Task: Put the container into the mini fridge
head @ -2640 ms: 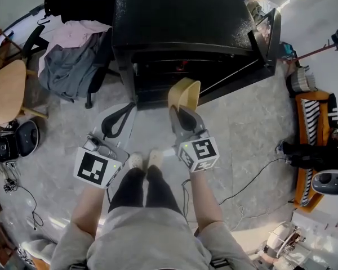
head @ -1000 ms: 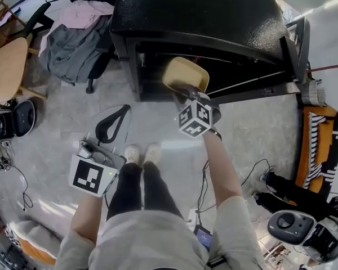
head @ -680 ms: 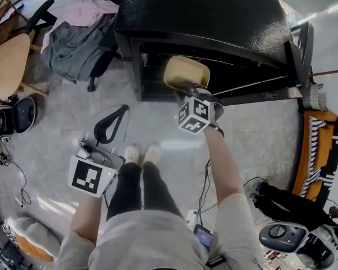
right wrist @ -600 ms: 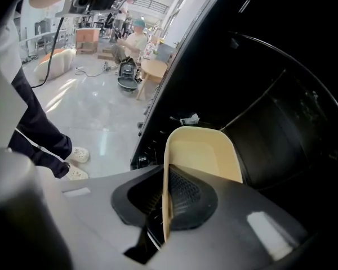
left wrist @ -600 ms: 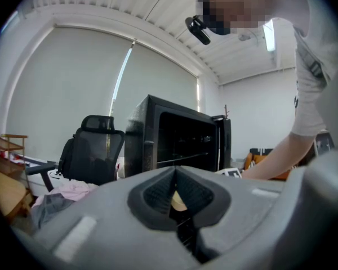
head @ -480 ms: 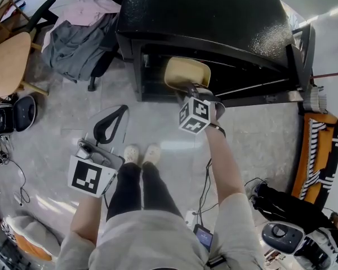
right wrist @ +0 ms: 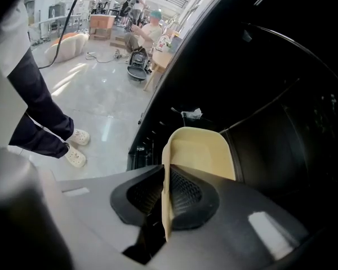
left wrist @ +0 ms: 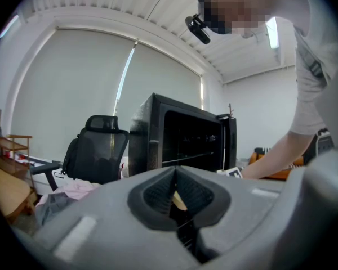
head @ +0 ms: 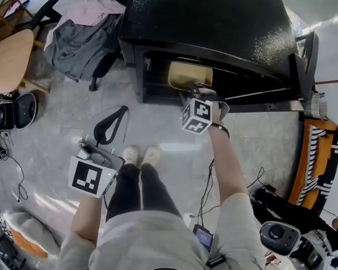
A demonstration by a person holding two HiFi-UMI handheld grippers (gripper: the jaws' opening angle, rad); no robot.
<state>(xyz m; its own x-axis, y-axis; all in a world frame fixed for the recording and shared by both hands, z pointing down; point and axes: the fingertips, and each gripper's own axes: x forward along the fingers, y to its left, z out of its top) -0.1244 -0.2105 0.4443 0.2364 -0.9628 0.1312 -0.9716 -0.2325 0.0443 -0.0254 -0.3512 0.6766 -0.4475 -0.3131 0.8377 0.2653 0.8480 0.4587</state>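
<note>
The black mini fridge (head: 214, 16) stands open in front of me, its door (head: 302, 52) swung out to the right. A pale yellow container (head: 188, 73) sits tilted inside the dark opening. My right gripper (head: 198, 91) is shut on its near wall. In the right gripper view that wall runs between the pads as a thin edge, and the container (right wrist: 203, 148) points into the fridge interior (right wrist: 281, 106). My left gripper (head: 119, 117) hangs low at the left, shut and holding nothing. In the left gripper view the left gripper (left wrist: 174, 173) faces the fridge (left wrist: 180, 139).
An office chair draped with clothes (head: 81, 35) stands left of the fridge, with a wooden chair (head: 8, 66) further left. Cables (head: 253, 181) trail over the floor at the right beside an orange striped object (head: 312, 151). My feet in white shoes (head: 141, 155) are near the fridge front.
My right gripper has carried the container forward from in front of the fridge into its opening. The left gripper has stayed where it was.
</note>
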